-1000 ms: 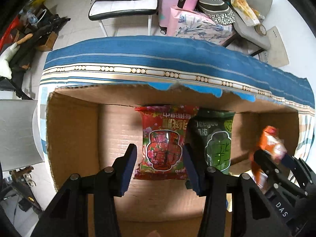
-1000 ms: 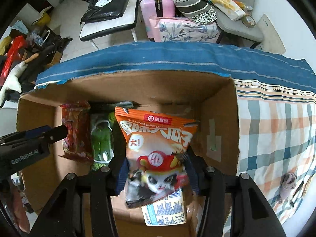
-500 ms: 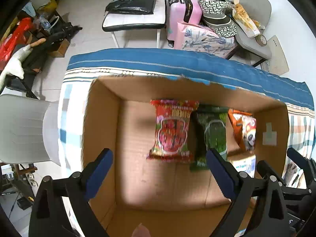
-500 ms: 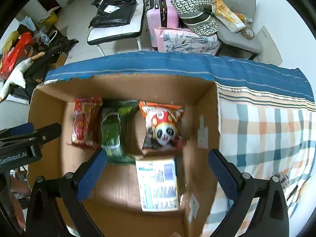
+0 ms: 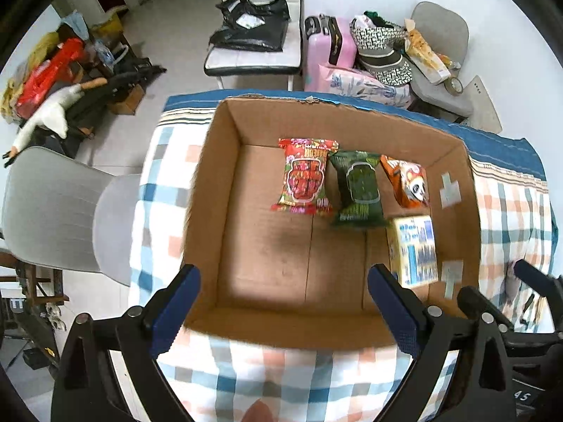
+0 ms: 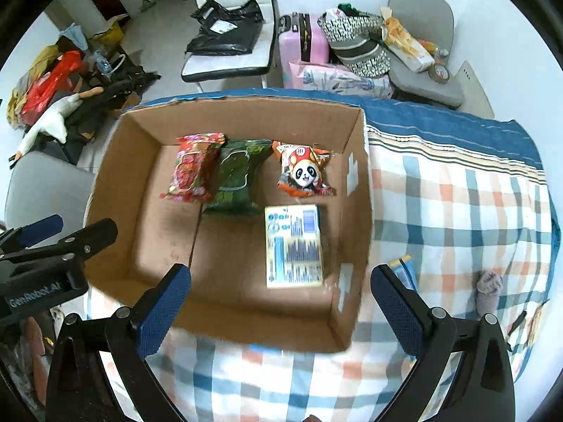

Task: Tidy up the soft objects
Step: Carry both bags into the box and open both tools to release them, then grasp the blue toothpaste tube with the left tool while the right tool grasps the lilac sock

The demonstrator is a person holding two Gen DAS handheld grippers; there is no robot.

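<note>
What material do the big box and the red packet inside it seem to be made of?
Box: plain brown corrugated cardboard, matt, with a torn rim and taped seams. Red packet: probably thin glossy plastic film, judging by its printed surface, shine and crimped ends.

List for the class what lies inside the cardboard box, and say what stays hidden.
Inside the cardboard box: red snack bag, green snack bag, orange panda bag and a pale blue-printed packet. Anything beneath them is covered.

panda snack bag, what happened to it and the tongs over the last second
The right tongs let go of the panda snack bag; it now lies in the cardboard box beside the green bag. Both tongs opened and pulled back above the box. The red bag and green bag stayed put.
</note>
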